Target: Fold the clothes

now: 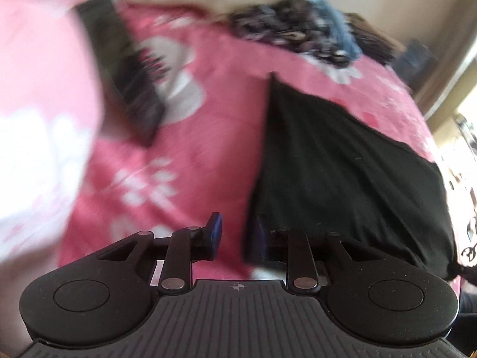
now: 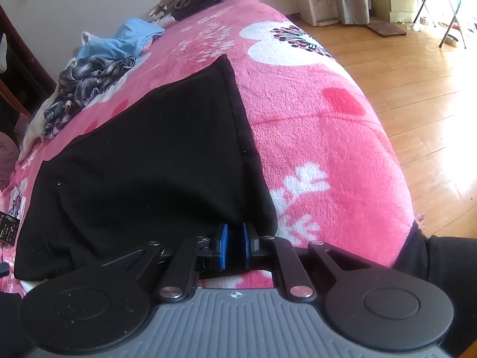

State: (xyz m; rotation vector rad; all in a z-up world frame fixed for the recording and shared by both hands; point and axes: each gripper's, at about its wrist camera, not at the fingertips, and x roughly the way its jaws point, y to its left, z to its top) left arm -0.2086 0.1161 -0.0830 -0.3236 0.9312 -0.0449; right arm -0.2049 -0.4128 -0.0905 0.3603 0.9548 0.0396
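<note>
- Right wrist view alone shows the wooden floor (image 2: 417, 74) and a white appliance (image 2: 316, 0) by the wall; the right gripper (image 2: 235, 246) has its jaws nearly closed on the near edge of the black garment (image 2: 149, 155).
- Left wrist view is blurred; the left gripper (image 1: 235, 235) has its jaws parted, the right one against the garment's edge, so I cannot tell whether it holds.
- Spread flat, the garment lies on the pink floral bed (image 2: 313, 149), near its front edge.
- Crumpled plaid and blue clothes (image 2: 98, 68) lie at the bed's far edge.
</note>
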